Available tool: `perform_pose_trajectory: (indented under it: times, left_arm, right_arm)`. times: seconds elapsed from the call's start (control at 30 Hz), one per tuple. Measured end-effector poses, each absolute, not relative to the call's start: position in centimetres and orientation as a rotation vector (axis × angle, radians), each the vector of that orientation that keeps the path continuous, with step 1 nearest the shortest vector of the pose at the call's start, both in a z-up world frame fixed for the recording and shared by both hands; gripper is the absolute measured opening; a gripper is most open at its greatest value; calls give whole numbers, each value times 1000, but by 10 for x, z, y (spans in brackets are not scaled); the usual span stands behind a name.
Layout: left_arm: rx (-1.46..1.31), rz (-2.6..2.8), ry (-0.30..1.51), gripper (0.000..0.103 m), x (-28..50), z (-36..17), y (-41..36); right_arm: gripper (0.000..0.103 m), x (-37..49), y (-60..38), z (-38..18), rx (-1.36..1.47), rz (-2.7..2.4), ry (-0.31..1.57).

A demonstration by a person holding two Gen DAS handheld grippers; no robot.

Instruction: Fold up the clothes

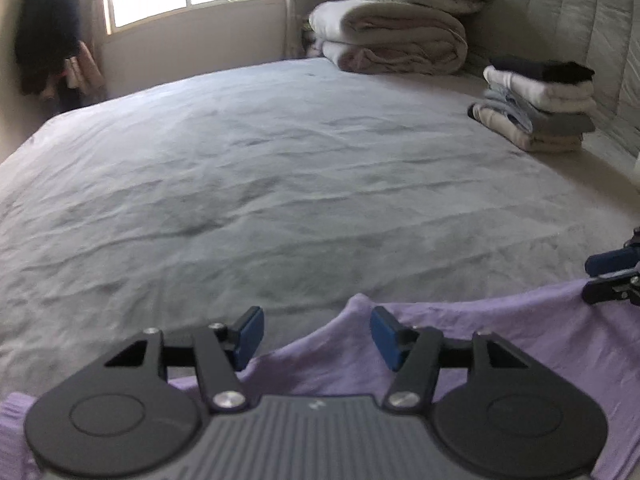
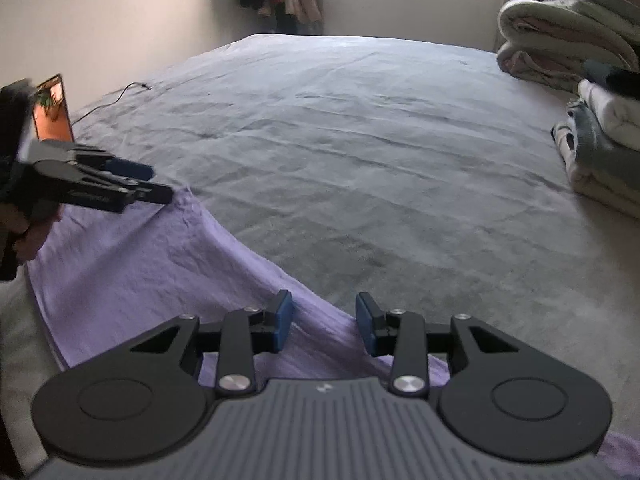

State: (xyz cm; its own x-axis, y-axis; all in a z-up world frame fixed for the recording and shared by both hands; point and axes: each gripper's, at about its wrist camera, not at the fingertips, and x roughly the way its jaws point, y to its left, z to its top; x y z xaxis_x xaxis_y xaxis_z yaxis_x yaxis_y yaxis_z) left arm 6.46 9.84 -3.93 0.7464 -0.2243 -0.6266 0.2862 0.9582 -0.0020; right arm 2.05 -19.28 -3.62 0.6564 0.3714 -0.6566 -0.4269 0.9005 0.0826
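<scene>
A lilac garment (image 1: pixel 500 340) lies spread on the near part of the grey bed sheet (image 1: pixel 280 160). My left gripper (image 1: pixel 316 332) hovers open over its far edge, where a small peak of cloth rises between the blue pads without being pinched. In the right wrist view, my right gripper (image 2: pixel 324 320) is open above the lilac garment (image 2: pixel 140 272), right at its slanting edge. Each gripper shows in the other's view: the right gripper (image 1: pixel 612 276) at the far right, the left gripper (image 2: pixel 152 184) at the left, held by a hand, over the garment's corner.
A stack of folded clothes (image 1: pixel 536 108) sits at the right by the padded headboard (image 1: pixel 580 20). Behind it are folded quilts with a pillow (image 1: pixel 392 36). A lit screen (image 2: pixel 52 108) and a cable (image 2: pixel 120 96) lie at the bed's left edge. Dark clothes (image 1: pixel 48 36) hang beside the window.
</scene>
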Motion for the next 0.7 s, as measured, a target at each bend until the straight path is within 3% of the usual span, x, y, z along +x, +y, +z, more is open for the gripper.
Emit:
perform_pose_trajectory:
  times: [0.23, 0.3, 0.47, 0.67, 0.7]
  left_arm:
    - [52, -336, 671, 58, 75, -53, 92]
    - [59, -317, 677, 51, 74, -48, 91]
    - [-39, -403, 657, 45, 64, -29, 87]
    - [-106, -672, 696, 19, 56, -40, 61]
    - [-100, -706, 710, 17, 56, -43, 56]
  right_arm:
    - [41, 24, -201, -45, -60, 504, 739]
    - [41, 27, -204, -44, -30, 524, 745]
    - [41, 36, -208, -38, 65, 537, 739]
    - [38, 36, -174, -46, -169, 535, 719]
    - [26, 35, -170, -46, -190, 548, 712]
